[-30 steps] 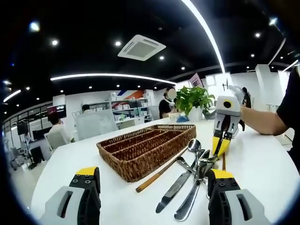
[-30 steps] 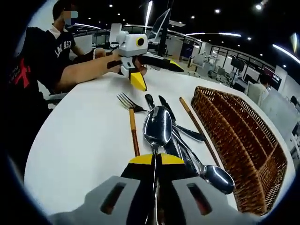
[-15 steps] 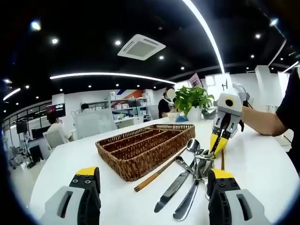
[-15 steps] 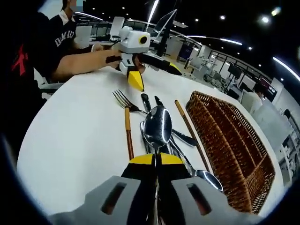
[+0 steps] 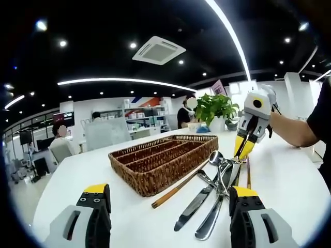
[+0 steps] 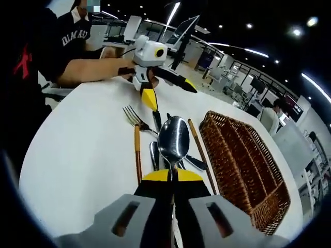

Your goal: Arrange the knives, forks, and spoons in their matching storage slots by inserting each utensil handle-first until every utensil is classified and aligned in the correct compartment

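Left gripper (image 5: 168, 206), jaws spread wide, hovers low at six o'clock; right gripper (image 6: 172, 176), at two o'clock from it, pinches a spoon (image 6: 174, 139), forearm (image 5: 292, 129) extended.

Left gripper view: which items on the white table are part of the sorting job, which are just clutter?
Job items:
- brown woven wicker tray with slots
- steel spoon clamped in the right gripper
- steel knife
- wooden-handled fork
- wooden chopstick

Just there:
- green potted plant
- white chair
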Available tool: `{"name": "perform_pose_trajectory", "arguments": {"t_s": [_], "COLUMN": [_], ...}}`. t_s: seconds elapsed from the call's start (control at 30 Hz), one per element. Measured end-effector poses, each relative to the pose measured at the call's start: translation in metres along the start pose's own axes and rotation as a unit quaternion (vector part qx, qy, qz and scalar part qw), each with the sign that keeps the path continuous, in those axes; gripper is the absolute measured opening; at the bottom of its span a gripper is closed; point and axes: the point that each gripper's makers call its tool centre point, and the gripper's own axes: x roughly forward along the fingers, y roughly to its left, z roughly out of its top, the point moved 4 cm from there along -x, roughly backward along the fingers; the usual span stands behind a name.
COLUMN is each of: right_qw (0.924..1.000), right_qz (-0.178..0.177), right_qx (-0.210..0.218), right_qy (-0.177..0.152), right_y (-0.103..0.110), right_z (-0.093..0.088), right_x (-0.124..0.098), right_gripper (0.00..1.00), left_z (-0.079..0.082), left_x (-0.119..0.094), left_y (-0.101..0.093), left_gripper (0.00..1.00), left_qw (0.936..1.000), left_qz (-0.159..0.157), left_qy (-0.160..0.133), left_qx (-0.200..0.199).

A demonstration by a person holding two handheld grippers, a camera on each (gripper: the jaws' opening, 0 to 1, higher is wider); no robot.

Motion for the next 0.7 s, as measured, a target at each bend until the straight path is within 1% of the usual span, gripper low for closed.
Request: {"name": "perform_pose_trajectory", "arguments": {"t_s": [0.13,0.27,0.33,0.5,0.7], "right_qw": [0.9999,0.9996,0.9996,0.9987,0.9978], "right_qz": [-0.004,-0.013,-0.015,-0.028,-0.039], "right_qx": [-0.012,-0.024,-0.024,-0.042,-0.054], "right_qy": [0.002,0.002,0.002,0.004,0.008], "right_y": [-0.004,-0.010,-0.012,-0.018,-0.025], "right_z": [0.010,0.019,0.024,0.040,0.052], "right_x": [-0.006,-0.012,-0.016,-0.026,-0.034], "right_gripper": [0.00,0.00,0.00,0.00,0.00], "left_z": [0.000,0.002,0.003,0.003,0.005], "left_x": [-0.001,-0.002,-0.003,-0.003,-0.004], "left_y": [0.001,0.001,0.001,0.002,0.003], "left_gripper": [1.00,1.00,1.00,1.00,1.00], "left_qw": [1.0000,1.0000,1.0000,0.9999,0.9999], "left_qz": [0.004,0.004,0.002,0.003,0.005], "left_qy": [0.001,-0.004,-0.006,-0.009,-0.014], "left_qx": [0.005,0.000,-0.003,-0.006,-0.007]}}
